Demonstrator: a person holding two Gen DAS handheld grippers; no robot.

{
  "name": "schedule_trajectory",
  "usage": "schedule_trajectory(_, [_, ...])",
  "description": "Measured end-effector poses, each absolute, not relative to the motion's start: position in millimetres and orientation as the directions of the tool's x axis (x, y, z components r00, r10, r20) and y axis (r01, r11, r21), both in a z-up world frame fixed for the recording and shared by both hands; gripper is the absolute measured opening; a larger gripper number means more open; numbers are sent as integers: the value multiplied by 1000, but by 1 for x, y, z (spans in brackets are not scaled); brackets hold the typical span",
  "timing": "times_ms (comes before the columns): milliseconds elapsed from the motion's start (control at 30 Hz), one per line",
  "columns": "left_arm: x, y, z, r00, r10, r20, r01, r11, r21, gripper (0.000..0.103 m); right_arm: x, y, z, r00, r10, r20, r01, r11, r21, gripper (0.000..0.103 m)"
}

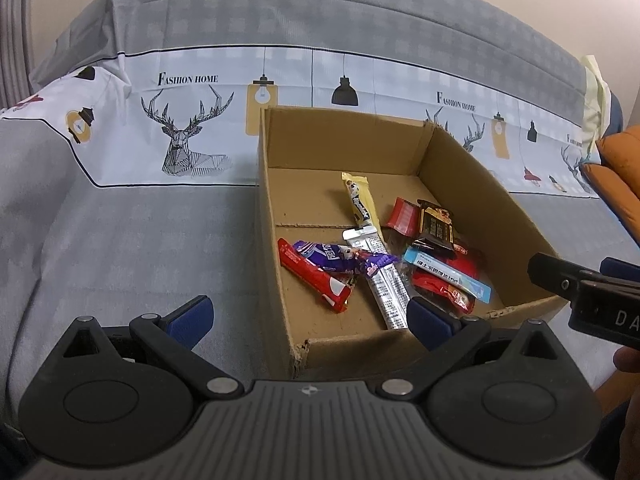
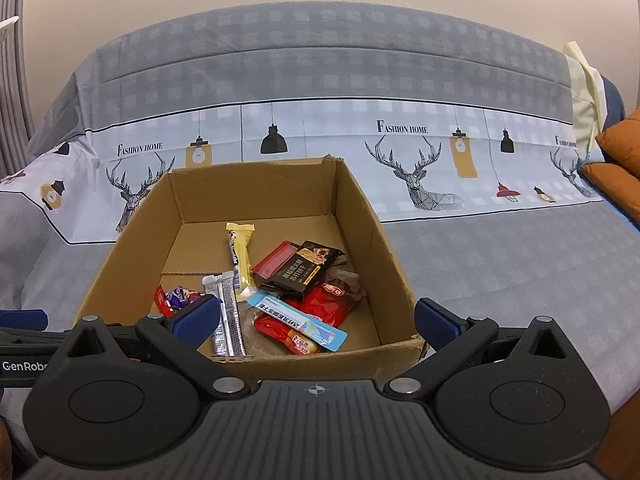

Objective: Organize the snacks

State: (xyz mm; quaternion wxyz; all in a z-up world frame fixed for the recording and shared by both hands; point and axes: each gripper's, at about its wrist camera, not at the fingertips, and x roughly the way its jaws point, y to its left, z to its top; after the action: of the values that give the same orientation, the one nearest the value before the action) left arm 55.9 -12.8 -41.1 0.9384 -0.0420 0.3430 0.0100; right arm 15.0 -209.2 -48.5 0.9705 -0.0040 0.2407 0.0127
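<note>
Snacks (image 2: 296,300) are seen gathered inside the box (image 2: 360,216) on a bed, apparently sorted. Left hand-held gripper (image 1: 308,316) and right hand-held gripper (image 2: 316,320) are held wide and empty at the box's near wall.

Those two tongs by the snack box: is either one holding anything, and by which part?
Nothing is held. The left tongs and right tongs both stand open over the cardboard box.

The open cardboard box (image 2: 360,216) sits on the bed with all the snacks piled at its near end: a yellow stick (image 2: 241,256), silver sachets (image 2: 230,320), a black packet (image 2: 306,270), red wrappers (image 2: 332,306), a light blue strip (image 2: 298,322), and a purple candy (image 1: 340,258) lying over a red bar (image 1: 316,278).
</note>
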Motion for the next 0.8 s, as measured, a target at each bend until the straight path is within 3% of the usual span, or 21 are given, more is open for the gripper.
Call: schedule_trajectory(800, [58,-18,-44,756,-16,-655,-43,996,-74,103,15,-209,-49,883,19,-470,-26,1000,-8,103])
